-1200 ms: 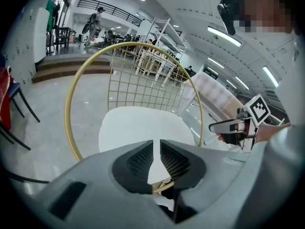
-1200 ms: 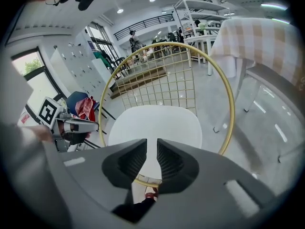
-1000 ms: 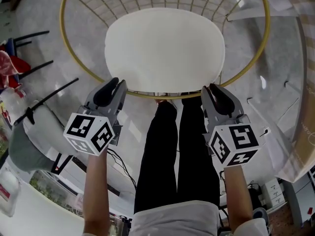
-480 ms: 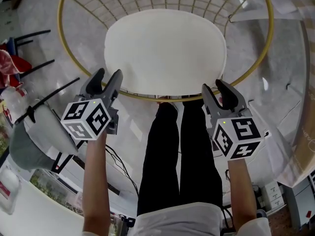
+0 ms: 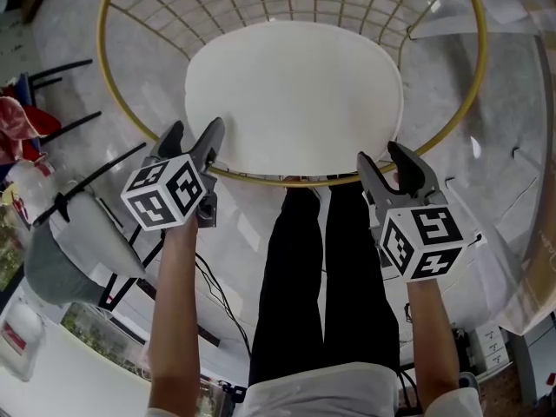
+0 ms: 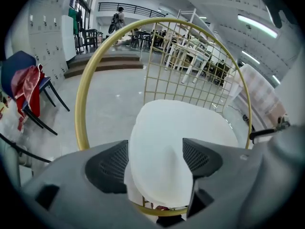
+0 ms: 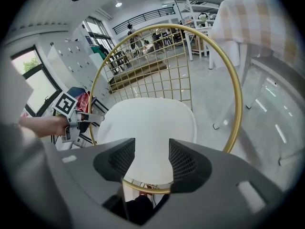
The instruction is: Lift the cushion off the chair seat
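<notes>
Cushion point(image 5: 294, 94): white, smooth, rounded; lying flat on the seat of the chair, not lifted, filling most of the seat inside the ring.
Chair ring point(image 6: 84, 109): thick gold hoop circling the seat, its front arc running just under the cushion's near edge.
Chair back point(image 6: 190, 66): gold wire grid rising behind the cushion.
Left gripper point(image 5: 193, 130): at the cushion's front left corner, beside the ring; jaws released and wide, having just been opening; in the left gripper view point(image 6: 156, 159) the cushion's near edge shows in the gap, pads pressing on nothing.
Right gripper point(image 5: 382, 155): at the front right of the ring, just short of the cushion; jaws likewise spread, having just been opening; in the right gripper view point(image 7: 151, 159) only ring and cushion edge seen beyond the gap, nothing clamped.
Legs point(image 5: 321, 268): black trousers, standing between the two grippers right at the chair's front.
Floor point(image 5: 486, 163): pale grey, polished, marbled, mirroring the ceiling lights.
Cables point(image 5: 217, 294): dark, trailing over the floor by the left leg.
Left side of room: blue chair point(image 6: 19, 80) draped with red cloth; pale lockers point(image 6: 47, 37) along the wall.
Far end: low steps point(image 6: 105, 63) up to a raised level with dark railing and more furniture.
Right side of room: table under a checked cloth point(image 7: 248, 23).
Ceiling: white, with strip lights and round spots.
</notes>
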Motion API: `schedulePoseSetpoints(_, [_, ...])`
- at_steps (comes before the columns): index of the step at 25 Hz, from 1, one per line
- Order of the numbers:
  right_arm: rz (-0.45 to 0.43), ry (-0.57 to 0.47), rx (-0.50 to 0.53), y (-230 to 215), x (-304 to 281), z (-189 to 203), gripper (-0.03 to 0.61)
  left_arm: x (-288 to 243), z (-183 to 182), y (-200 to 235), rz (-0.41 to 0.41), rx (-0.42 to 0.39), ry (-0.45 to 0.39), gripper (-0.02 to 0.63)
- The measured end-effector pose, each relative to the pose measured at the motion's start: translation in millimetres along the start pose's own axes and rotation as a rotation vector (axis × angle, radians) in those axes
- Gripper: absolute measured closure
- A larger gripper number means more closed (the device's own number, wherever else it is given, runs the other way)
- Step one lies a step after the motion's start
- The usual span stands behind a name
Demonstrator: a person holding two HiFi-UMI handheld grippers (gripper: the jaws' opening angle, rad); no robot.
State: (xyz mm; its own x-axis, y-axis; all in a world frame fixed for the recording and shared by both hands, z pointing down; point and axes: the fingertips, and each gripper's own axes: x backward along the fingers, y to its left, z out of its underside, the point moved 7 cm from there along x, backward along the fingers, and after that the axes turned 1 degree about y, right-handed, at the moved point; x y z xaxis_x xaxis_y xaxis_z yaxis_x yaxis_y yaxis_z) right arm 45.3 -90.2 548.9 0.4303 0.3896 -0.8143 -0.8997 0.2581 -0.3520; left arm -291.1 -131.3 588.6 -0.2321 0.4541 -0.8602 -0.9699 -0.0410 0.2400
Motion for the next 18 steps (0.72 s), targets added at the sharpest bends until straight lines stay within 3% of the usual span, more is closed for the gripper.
schedulePoseSetpoints(8, [-0.003, 0.003, -0.007, -1, -4, -1, 0.344, -19, 1, 3, -0.040, 0.051, 0.047, 0.224])
schedulePoseSetpoints(14, [0.001, 0.004, -0.010, -5, -6, -2, 0.344, -33, 0, 1, -0.129, 0.064, 0.057, 0.182])
schedulePoseSetpoints(18, [0.004, 0.002, -0.016, -7, -7, -4, 0.342, -43, -3, 2, -0.127, 0.107, 0.074, 0.167])
